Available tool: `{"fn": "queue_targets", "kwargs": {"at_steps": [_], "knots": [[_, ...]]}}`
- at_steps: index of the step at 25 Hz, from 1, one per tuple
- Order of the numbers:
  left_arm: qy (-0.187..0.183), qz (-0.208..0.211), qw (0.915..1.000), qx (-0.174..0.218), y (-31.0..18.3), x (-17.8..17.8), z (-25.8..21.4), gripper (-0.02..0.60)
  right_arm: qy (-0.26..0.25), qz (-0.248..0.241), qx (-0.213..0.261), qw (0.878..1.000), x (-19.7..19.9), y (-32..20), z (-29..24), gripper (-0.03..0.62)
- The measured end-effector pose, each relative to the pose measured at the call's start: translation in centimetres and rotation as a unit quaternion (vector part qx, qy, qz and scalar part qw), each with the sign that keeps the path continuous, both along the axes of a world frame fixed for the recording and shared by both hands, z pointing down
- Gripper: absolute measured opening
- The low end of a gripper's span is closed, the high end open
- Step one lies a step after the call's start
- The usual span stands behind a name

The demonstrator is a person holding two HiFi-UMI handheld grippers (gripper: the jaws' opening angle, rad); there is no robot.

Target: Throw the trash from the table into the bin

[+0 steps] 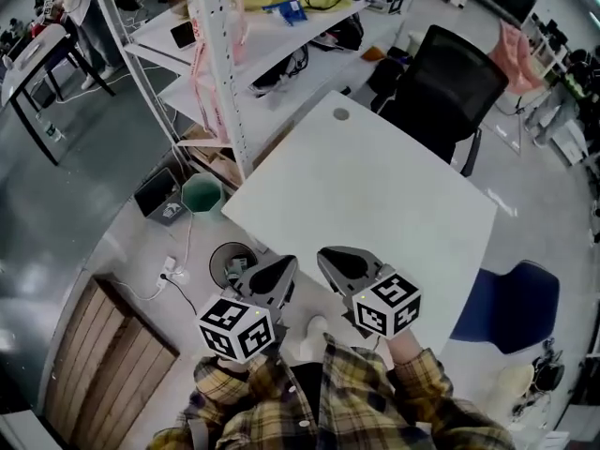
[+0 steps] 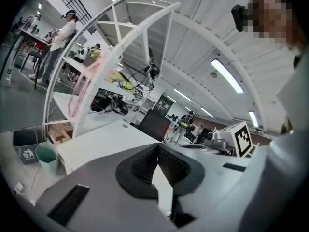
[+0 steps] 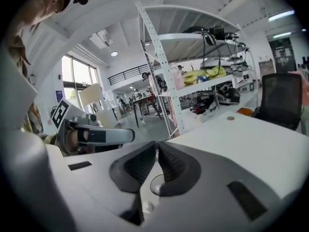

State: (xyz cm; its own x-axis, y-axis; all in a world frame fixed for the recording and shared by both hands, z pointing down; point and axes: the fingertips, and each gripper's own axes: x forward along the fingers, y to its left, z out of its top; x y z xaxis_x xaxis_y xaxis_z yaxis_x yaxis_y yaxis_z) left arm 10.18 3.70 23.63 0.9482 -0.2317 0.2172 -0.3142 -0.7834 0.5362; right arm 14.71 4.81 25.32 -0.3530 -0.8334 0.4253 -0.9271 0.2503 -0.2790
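Left gripper (image 1: 281, 268), right gripper (image 1: 330, 257): over table's (image 1: 375, 186) near edge, jaws closed tip to tip, holding nothing. Bin (image 1: 232, 262): round, dark, on floor beside near-left corner.

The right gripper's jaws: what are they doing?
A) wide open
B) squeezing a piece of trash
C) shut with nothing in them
C: in the right gripper view the grey right gripper has its jaws together, with nothing between them.
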Motion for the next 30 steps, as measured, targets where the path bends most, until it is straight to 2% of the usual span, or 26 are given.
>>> {"fn": "queue_targets", "kwargs": {"at_steps": [3, 6, 12, 16, 21, 30], "knots": [[0.014, 0.035, 0.9990, 0.024, 3.7, 4.7, -2.5, 0.008, 0.026, 0.027, 0.026, 0.999, 4.0, 4.4, -2.0, 0.011], [0.025, 0.069, 0.9965, 0.040, 7.4, 8.4, -4.3, 0.008, 0.026, 0.062, 0.047, 0.997, 7.3, 8.5, -3.2, 0.011], [0.030, 0.143, 0.9876, 0.058, 13.1, 12.8, -5.8, 0.008, 0.031, 0.130, 0.075, 0.988, 11.4, 14.1, -4.9, 0.008], [0.021, 0.185, 0.9805, 0.064, 14.8, 14.3, -5.8, 0.008, 0.017, 0.164, 0.087, 0.982, 12.7, 15.9, -5.9, 0.000], [0.018, 0.212, 0.9752, 0.059, 14.9, 15.2, -5.8, 0.008, 0.008, 0.190, 0.092, 0.977, 13.2, 16.0, -6.8, -0.002], [0.017, 0.230, 0.9702, 0.075, 13.4, 15.4, -6.3, 0.008, 0.007, 0.212, 0.095, 0.973, 13.8, 15.0, -7.3, -0.002]]}}
